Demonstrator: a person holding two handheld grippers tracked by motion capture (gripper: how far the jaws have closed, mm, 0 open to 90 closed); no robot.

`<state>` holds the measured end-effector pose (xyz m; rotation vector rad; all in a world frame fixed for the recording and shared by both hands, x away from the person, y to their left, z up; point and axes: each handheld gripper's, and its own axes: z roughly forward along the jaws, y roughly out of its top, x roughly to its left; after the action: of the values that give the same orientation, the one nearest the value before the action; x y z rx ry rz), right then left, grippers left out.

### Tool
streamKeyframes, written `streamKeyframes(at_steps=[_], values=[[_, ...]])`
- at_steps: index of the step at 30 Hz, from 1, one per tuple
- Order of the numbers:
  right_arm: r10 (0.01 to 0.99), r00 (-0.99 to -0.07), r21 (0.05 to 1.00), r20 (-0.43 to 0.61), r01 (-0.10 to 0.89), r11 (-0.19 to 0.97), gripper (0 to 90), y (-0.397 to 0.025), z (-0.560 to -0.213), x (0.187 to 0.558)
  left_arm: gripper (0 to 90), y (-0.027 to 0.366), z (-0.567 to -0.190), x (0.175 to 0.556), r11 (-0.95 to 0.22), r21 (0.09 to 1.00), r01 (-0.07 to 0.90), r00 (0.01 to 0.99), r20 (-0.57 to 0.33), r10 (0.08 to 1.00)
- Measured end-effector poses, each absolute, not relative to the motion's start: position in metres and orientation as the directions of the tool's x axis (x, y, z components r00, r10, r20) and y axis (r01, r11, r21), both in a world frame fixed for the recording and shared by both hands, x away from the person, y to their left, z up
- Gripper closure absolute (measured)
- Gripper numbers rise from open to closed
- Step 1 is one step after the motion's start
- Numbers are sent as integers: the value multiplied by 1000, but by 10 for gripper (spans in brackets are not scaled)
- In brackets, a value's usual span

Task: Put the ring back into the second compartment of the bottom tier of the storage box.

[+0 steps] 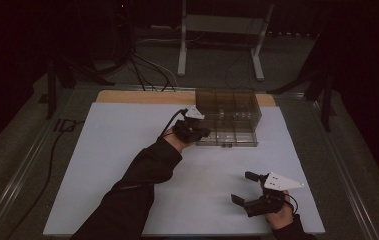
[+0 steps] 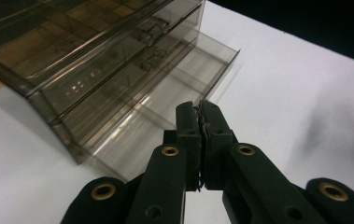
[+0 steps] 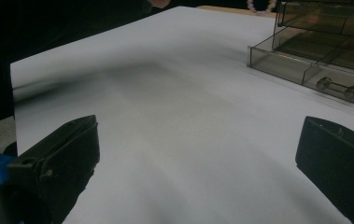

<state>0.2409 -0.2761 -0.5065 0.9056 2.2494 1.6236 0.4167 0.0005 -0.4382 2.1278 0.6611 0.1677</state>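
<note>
We see a smoky clear drawer box [image 1: 228, 114] at the far edge of the white board [image 1: 127, 165], and its bottom drawer [image 2: 165, 109] is pulled out toward us, with nothing visible inside it. Our left gripper [image 1: 197, 131] hangs just at the left front corner of that open drawer, with its jaws pressed together on nothing; in the left gripper view the tips sit above the drawer's near wall. Our right gripper [image 1: 244, 187] rests near the front right of the board, well apart from the box, jaws spread wide with bare board between them. In the right gripper view the drawer's small handle [image 3: 339, 87] faces us. Behind the board we see cables [image 1: 147, 70] on the floor and the legs of a metal stand [image 1: 222, 30].
</note>
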Motion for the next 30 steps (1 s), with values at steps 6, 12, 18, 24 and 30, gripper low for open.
streamKeyframes(at_steps=[6,12,18,24,30], values=[[595,-786,917,166,345,200,0,-276,-506,240,896,-12,-441,421,-477,784,398,852,-123,509],[590,-792,920,161,337,201,0,-276,-504,239,896,-26,-445,426,-479,782,398,854,-126,504],[585,-795,921,159,333,201,0,-276,-504,239,895,-35,-450,431,-469,782,411,851,-144,504],[584,-796,922,162,332,198,0,-276,-503,238,895,-43,-452,436,-459,788,411,846,-141,515],[581,-797,923,165,333,194,0,-276,-503,238,895,-51,-456,444,-456,783,423,838,-148,525]])
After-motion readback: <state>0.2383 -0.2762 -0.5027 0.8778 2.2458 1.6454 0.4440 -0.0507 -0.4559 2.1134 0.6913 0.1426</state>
